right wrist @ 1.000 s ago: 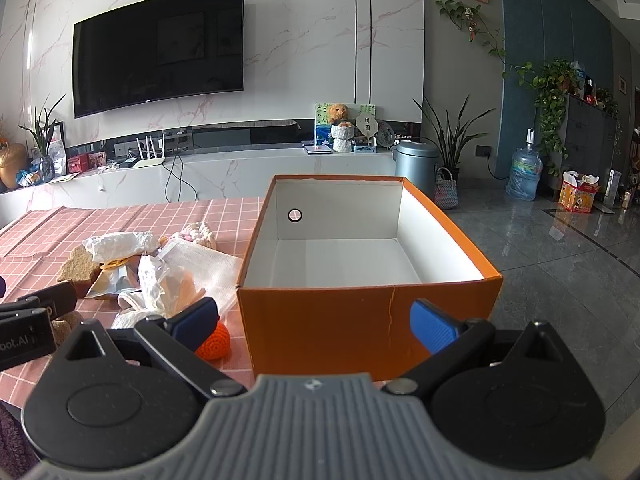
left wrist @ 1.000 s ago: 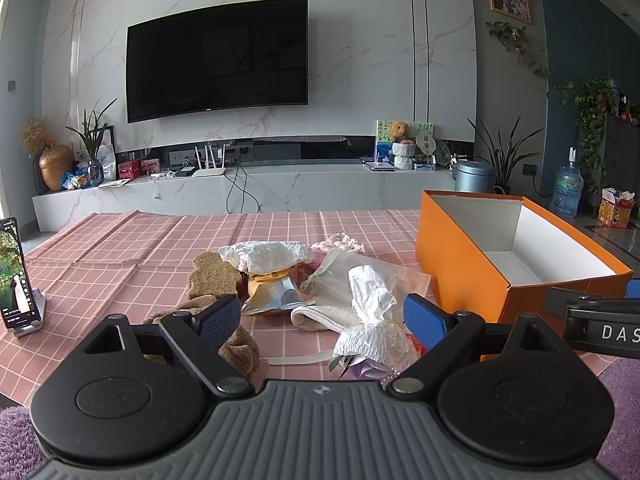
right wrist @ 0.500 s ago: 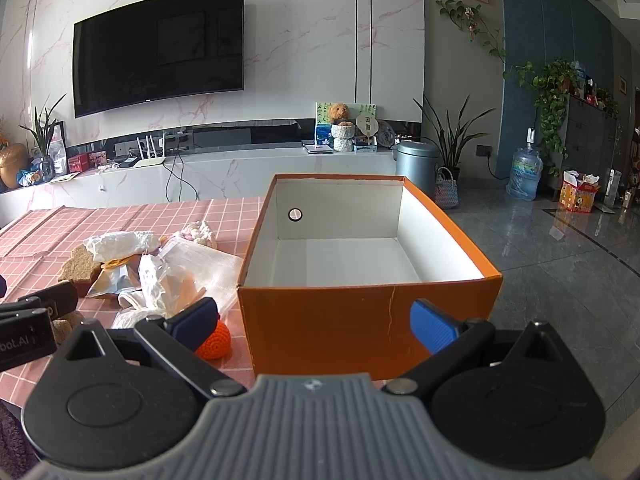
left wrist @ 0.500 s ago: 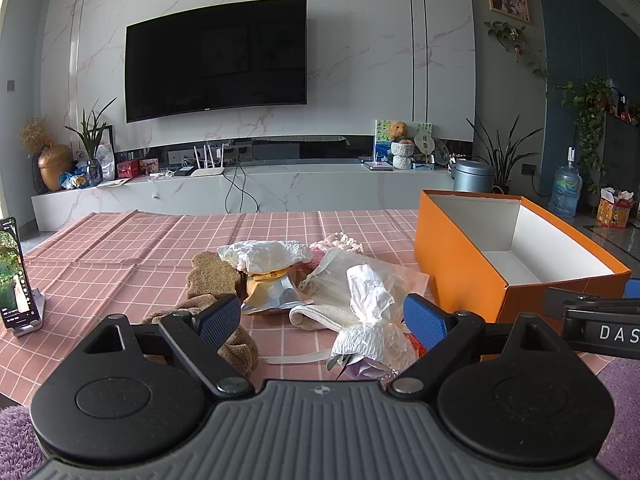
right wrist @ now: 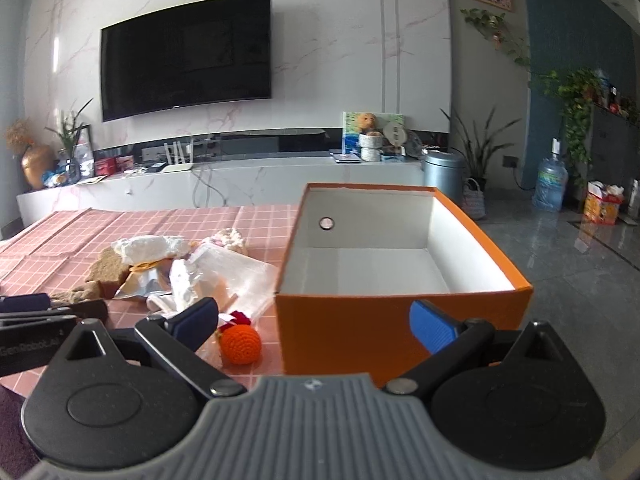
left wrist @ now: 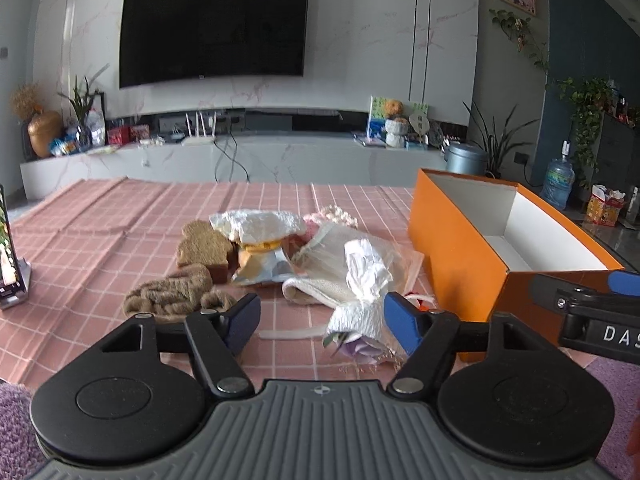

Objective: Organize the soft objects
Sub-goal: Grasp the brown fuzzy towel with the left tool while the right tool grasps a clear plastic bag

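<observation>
A heap of soft things lies on the pink checked tablecloth (left wrist: 100, 240): a brown bear-shaped sponge (left wrist: 202, 246), a brown knitted piece (left wrist: 170, 292), a white crinkled bag (left wrist: 260, 224), a white cloth (left wrist: 316, 294), a white wrapped flower bunch (left wrist: 362, 292). An orange crochet ball (right wrist: 240, 343) lies by the empty orange box (right wrist: 400, 320), which also shows in the left wrist view (left wrist: 456, 256). My left gripper (left wrist: 320, 326) is open and empty, just short of the heap. My right gripper (right wrist: 314, 322) is open and empty, before the box's near wall.
A phone on a stand (left wrist: 10, 256) is at the table's left edge. A purple rug (left wrist: 16, 428) lies below the near edge. A TV console (left wrist: 240, 156) stands beyond the table. The tiled floor (right wrist: 580, 248) is to the right.
Both grippers have risen a little and tilted down, so the table shows lower and closer. Nothing on the table has moved. Both stay open.
</observation>
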`<state>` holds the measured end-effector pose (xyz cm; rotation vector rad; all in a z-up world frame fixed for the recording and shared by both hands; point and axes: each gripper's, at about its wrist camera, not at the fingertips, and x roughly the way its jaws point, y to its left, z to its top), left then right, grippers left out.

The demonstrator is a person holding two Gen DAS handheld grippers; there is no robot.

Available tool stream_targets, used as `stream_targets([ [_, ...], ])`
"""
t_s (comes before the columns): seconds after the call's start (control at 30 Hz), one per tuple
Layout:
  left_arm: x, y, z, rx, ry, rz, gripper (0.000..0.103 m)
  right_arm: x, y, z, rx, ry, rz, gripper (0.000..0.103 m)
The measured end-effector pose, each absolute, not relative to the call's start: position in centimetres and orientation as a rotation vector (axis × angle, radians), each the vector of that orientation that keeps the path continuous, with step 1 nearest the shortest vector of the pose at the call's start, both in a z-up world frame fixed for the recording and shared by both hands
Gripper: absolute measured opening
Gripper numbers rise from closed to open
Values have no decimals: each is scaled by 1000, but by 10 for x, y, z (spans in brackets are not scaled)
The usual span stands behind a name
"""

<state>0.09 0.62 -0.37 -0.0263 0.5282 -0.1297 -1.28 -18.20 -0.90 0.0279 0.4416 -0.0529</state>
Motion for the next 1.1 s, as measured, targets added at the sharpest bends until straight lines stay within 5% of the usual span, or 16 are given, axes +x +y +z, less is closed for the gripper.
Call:
stream_targets([
  [0.43,18,52,-7,-126,585,-46,52,4,-130,-5,-126,418,145,73],
  [0.5,20,60,-6,-125,567,-1,57,13,-122,-5,-134,434,172,68],
  [0.57,24,69,-4,-138,552,56,78,23,-116,-6,-129,454,200,68],
  [0.63,27,80,-3,-171,543,110,86,33,-109,-9,-124,477,223,68],
  [0.87,39,106,-15,-243,594,235,90,62,-89,-25,-109,575,276,70],
  [1.1,51,118,-38,-310,660,288,92,86,-82,-41,-91,658,254,84],
])
